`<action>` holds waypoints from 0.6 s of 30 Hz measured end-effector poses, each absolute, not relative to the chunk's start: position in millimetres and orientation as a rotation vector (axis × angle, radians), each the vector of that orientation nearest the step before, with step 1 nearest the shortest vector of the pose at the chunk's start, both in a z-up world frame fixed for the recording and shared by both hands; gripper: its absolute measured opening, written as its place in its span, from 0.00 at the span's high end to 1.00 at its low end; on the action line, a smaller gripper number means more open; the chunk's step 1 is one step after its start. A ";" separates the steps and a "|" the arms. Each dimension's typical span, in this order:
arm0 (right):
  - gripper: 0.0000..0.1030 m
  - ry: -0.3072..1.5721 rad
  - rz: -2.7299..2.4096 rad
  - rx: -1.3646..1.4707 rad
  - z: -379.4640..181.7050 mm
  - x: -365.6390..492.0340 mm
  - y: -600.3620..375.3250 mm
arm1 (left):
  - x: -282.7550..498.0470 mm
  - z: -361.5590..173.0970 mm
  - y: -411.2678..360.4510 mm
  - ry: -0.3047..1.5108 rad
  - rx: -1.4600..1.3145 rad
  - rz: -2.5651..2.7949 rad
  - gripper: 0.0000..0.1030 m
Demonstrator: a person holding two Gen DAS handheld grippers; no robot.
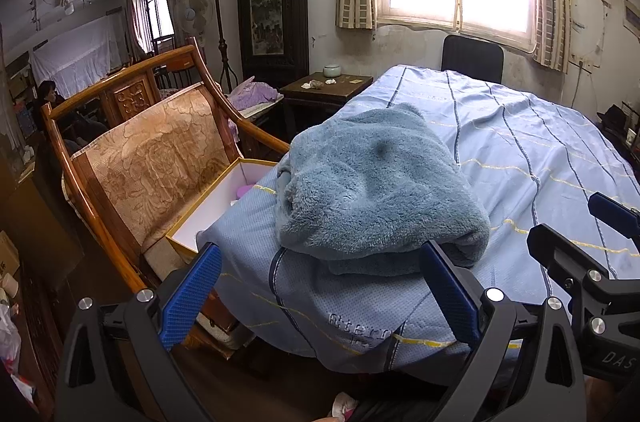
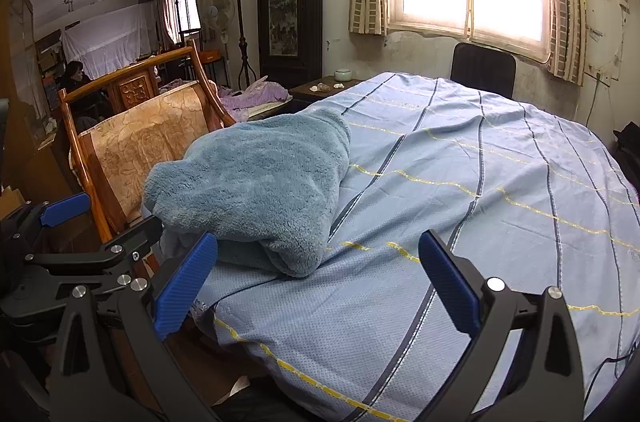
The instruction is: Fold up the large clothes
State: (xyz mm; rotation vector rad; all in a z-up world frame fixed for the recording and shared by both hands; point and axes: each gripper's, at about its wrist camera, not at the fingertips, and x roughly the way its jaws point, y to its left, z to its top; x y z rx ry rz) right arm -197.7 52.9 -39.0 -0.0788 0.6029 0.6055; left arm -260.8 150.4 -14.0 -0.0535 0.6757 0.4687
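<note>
A fluffy blue-grey garment (image 1: 372, 190) lies folded in a thick bundle at the near left corner of the table, on a light blue striped cloth (image 1: 520, 150). It also shows in the right wrist view (image 2: 256, 190). My left gripper (image 1: 320, 286) is open and empty, just short of the bundle's near edge. My right gripper (image 2: 320, 278) is open and empty, to the right of the bundle above the bare cloth (image 2: 460, 182). The right gripper shows at the right edge of the left wrist view (image 1: 576, 234).
A wooden armchair (image 1: 152, 150) with a patterned cushion stands left of the table, with an open white box (image 1: 216, 206) on its seat. A dark chair (image 1: 472, 58) stands behind the table under the window. A small side table (image 1: 324, 88) holds small objects.
</note>
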 end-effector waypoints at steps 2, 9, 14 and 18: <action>0.05 0.600 0.605 -0.078 -37.9 -199.4 53.0 | -261.0 -13.2 150.7 0.674 -0.054 0.468 0.04; 0.05 0.595 0.603 -0.077 -36.3 -201.0 52.0 | -261.3 -12.6 151.9 0.684 -0.067 0.453 0.04; 0.05 0.595 0.603 -0.079 -36.3 -201.0 52.0 | -260.8 -14.0 153.1 0.689 -0.072 0.446 0.04; 0.05 0.593 0.604 -0.080 -36.0 -202.1 51.9 | -260.7 -14.4 153.1 0.687 -0.071 0.449 0.04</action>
